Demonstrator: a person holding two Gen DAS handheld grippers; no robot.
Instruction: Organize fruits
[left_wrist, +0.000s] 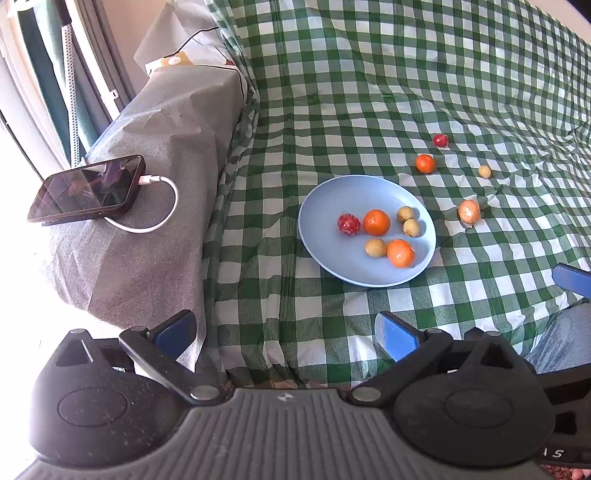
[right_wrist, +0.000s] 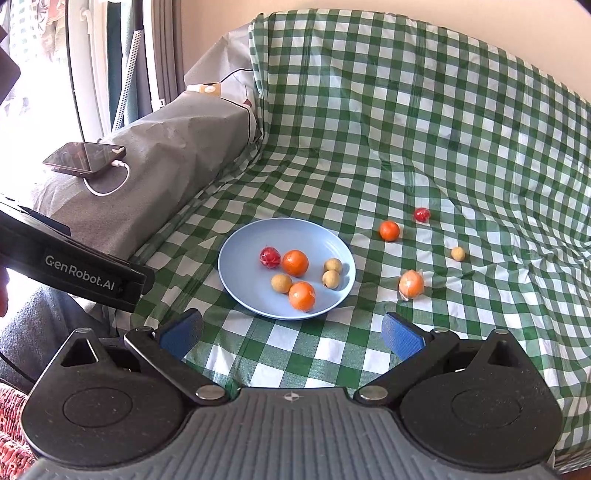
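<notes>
A blue plate (left_wrist: 321, 240) (right_wrist: 240, 273) lies on the green checked cloth. It holds a red fruit (left_wrist: 348, 224) (right_wrist: 269, 257), two oranges (left_wrist: 376, 222) (right_wrist: 295, 263) and three small tan fruits (left_wrist: 375, 247) (right_wrist: 281, 283). On the cloth to its right lie a wrapped orange (left_wrist: 468, 211) (right_wrist: 411, 284), a plain orange (left_wrist: 425, 163) (right_wrist: 389, 230), a red fruit (left_wrist: 440, 140) (right_wrist: 422, 214) and a tan fruit (left_wrist: 484, 171) (right_wrist: 458, 253). My left gripper (left_wrist: 284, 332) is open and empty, near of the plate. My right gripper (right_wrist: 291, 334) is open and empty, just near of the plate.
A phone (left_wrist: 86, 190) (right_wrist: 85, 158) with a white cable lies on a grey covered armrest (left_wrist: 159, 155) at the left. The cloth rises up a backrest behind. The left gripper's body (right_wrist: 74, 269) shows at the left of the right wrist view.
</notes>
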